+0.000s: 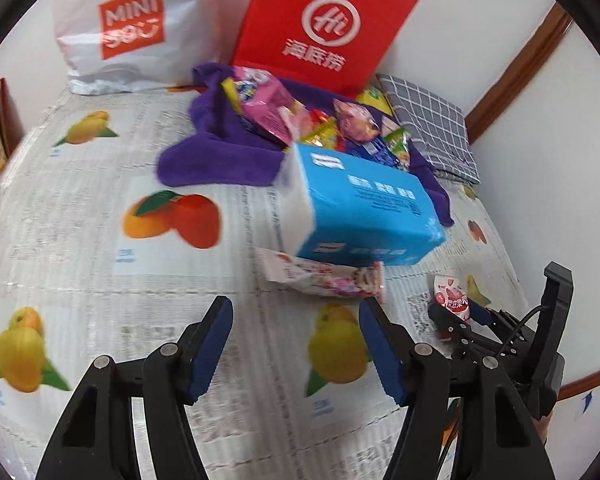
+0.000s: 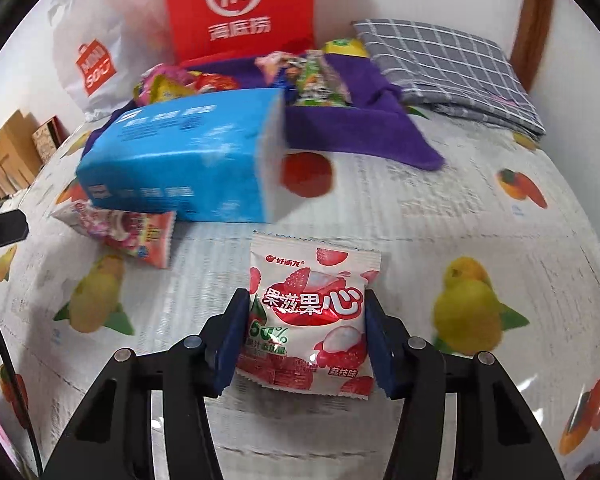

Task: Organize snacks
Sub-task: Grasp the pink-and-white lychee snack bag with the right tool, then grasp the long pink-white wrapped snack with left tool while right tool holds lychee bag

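White walls with a wooden skirting frame a tabletop [image 2: 440,200] under a fruit-printed cloth. Along its far edge stand a white shopping bag [image 1: 120,36] and a red paper bag [image 1: 324,24], beside a folded grey checked cloth [image 2: 448,64] at the far right corner. In front of them a purple towel [image 1: 216,156] carries a heap of mixed snack packets [image 1: 300,120]. A blue tissue pack [image 2: 180,160] lies near the middle, partly over a pink-and-red sachet [image 2: 128,236].

The lychee gummy packet [image 2: 312,316], white with red fruit artwork and glossy film, lies flat toward the near edge. The right gripper [image 2: 306,332] brackets it, blue pads pressing both side edges: clenched on the packet. The left gripper [image 1: 296,344] hangs released over bare cloth, nothing between its fingers.

Judgement: the step is picking up this packet. Soft film buckles, so squeeze gently, lift straight, and carry it clear of the tissue pack.
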`<action>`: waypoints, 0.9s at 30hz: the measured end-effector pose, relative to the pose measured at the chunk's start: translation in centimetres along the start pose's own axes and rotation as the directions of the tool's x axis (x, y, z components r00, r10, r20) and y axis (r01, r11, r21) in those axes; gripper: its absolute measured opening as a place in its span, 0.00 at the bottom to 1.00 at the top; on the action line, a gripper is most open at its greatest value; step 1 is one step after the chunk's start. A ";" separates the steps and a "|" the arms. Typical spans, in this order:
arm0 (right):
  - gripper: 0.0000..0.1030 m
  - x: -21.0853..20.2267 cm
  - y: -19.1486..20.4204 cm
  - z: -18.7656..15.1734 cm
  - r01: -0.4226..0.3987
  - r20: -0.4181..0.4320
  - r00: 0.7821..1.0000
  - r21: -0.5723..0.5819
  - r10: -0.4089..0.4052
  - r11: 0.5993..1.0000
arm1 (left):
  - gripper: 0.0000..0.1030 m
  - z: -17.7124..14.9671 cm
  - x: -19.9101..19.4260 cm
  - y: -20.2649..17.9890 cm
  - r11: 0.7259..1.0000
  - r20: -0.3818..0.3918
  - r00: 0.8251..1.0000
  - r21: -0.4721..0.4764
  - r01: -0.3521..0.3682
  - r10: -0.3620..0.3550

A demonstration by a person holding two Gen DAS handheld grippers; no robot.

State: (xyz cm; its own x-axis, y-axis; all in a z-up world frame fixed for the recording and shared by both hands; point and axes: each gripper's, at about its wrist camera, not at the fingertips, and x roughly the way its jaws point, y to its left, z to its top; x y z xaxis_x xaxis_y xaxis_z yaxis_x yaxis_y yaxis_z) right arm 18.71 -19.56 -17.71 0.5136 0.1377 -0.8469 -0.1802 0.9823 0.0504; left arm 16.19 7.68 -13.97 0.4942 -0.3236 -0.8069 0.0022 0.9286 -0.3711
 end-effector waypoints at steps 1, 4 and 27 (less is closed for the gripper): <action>0.53 0.0 -0.2 -0.1 0.000 0.003 1.000 0.000 0.000 1.000 | 0.62 0.0 0.5 -0.4 1.000 -0.010 1.000 0.006 0.006 -0.006; 0.53 -0.1 -0.8 -0.2 -0.004 0.015 1.000 -0.005 0.004 1.000 | 0.62 0.0 1.8 -1.4 1.000 -0.031 0.999 0.020 0.009 -0.009; 0.56 0.5 -1.3 0.0 -0.017 0.049 0.999 -0.037 0.019 0.999 | 0.60 -0.4 6.1 -3.2 1.000 0.070 0.997 -0.019 -0.019 0.020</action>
State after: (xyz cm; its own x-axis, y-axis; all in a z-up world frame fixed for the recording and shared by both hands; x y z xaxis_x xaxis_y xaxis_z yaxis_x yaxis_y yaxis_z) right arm 19.16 -20.73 -18.16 0.5507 0.1623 -0.8188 -0.2195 0.9746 0.0456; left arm 18.89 2.62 -17.87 0.5536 -0.2912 -0.7802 -0.0238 0.9309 -0.3644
